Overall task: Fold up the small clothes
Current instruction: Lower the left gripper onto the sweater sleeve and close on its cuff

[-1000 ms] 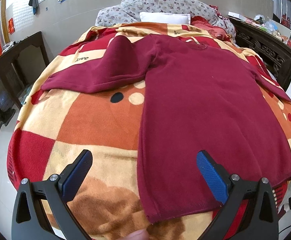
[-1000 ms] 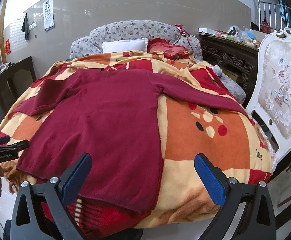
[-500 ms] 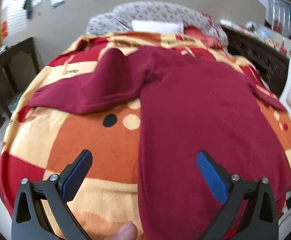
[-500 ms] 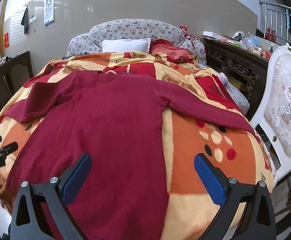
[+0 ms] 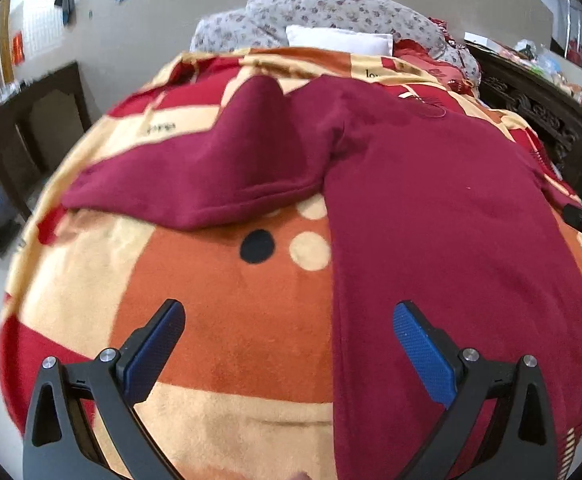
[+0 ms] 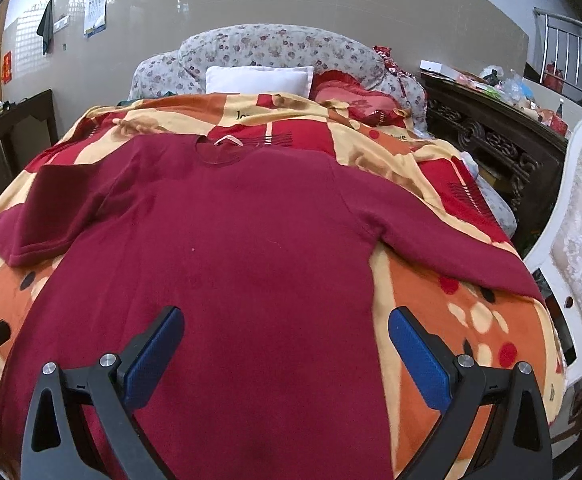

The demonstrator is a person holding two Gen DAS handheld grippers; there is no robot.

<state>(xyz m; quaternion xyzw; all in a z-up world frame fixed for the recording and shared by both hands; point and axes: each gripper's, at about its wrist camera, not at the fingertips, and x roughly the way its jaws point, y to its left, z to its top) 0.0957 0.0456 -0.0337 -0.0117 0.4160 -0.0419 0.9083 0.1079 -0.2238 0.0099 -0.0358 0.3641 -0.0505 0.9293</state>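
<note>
In your left wrist view, your left gripper [image 5: 289,340] is hovering with fingers apart and empty; the dark red long-sleeved knit sweater [image 5: 431,216] is lying flat ahead, its side edge running between them.

In your right wrist view, your right gripper [image 6: 285,344] is gaping empty over the sweater's body on the orange-and-red patterned fleece blanket [image 6: 431,300]. You are starting from nothing: no fold made, sleeves still spread.

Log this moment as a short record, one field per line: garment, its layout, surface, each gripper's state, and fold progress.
garment: dark red long-sleeved top
layout: spread flat, neckline toward the pillows, both sleeves out to the sides
surface: orange, red and cream patterned blanket on a bed
left gripper: open, holding nothing, one finger over the blanket, the other over the top's side edge
right gripper: open, holding nothing, over the top's lower body
fold progress: none made yet
behind: white pillow, floral cushions
</note>
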